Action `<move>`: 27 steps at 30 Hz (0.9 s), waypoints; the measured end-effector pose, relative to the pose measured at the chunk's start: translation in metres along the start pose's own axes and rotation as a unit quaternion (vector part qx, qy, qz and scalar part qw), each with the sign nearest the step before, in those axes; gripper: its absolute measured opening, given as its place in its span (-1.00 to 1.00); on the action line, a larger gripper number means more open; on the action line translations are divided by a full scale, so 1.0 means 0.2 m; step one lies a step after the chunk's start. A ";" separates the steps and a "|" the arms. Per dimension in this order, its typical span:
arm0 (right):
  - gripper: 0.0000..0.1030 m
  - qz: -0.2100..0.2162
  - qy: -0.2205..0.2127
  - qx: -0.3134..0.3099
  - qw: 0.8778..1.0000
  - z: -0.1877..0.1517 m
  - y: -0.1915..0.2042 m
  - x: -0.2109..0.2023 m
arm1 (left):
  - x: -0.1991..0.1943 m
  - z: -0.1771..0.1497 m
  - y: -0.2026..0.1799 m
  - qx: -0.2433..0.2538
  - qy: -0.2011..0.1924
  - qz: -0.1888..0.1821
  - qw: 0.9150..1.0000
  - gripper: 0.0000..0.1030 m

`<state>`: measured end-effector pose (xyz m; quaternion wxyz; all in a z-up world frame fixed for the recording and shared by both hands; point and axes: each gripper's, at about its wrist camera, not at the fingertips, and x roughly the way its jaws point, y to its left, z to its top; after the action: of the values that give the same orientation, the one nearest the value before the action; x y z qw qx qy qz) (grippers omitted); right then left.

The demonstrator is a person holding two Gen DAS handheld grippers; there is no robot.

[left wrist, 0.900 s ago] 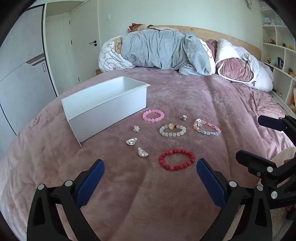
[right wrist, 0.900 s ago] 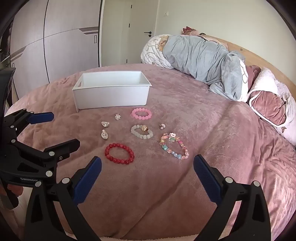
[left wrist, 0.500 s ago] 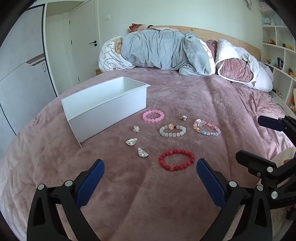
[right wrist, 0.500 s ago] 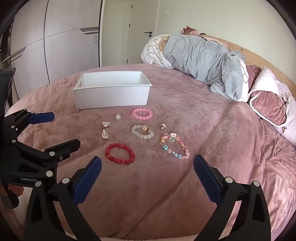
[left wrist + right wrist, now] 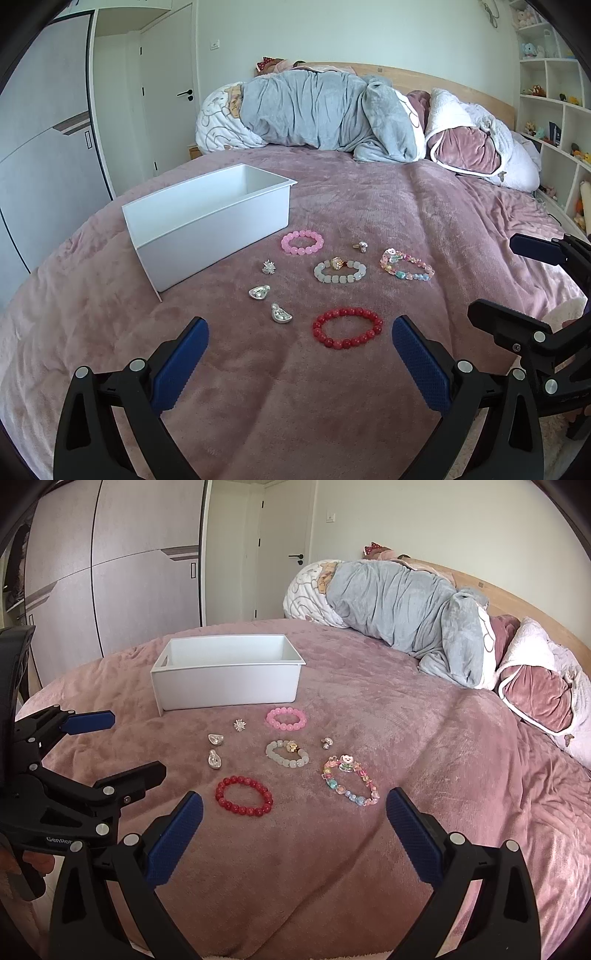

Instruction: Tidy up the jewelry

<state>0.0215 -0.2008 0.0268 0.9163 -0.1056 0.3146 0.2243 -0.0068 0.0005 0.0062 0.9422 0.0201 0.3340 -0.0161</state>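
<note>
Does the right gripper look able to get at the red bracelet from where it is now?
Probably yes. The right gripper is open and empty, and the red bracelet lies flat on the blanket just ahead of its left finger, with nothing between them; the left gripper sits off to the side.

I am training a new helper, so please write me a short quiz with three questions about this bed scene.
1. True or false: the white bin already holds a bracelet.
2. How many bead bracelets lie on the blanket?
3. Which bracelet lies nearest the left gripper? A pink, B red, C multicolour.

Key
1. False; what shows of its inside is bare.
2. Four.
3. B, the red bracelet.
</note>
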 end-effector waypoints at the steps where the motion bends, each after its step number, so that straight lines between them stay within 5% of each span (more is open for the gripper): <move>1: 0.90 0.001 -0.001 0.000 1.000 0.00 0.00 0.00 | 0.00 0.00 0.00 0.000 -0.001 0.000 1.000 0.96; 27: 0.90 0.000 -0.011 0.003 1.000 0.01 0.00 -0.03 | -0.01 -0.01 -0.02 0.001 -0.006 -0.007 1.000 0.96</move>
<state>0.0183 -0.2011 0.0329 0.9199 -0.1005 0.3053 0.2249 -0.0100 -0.0024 0.0064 0.9440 0.0185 0.3285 -0.0233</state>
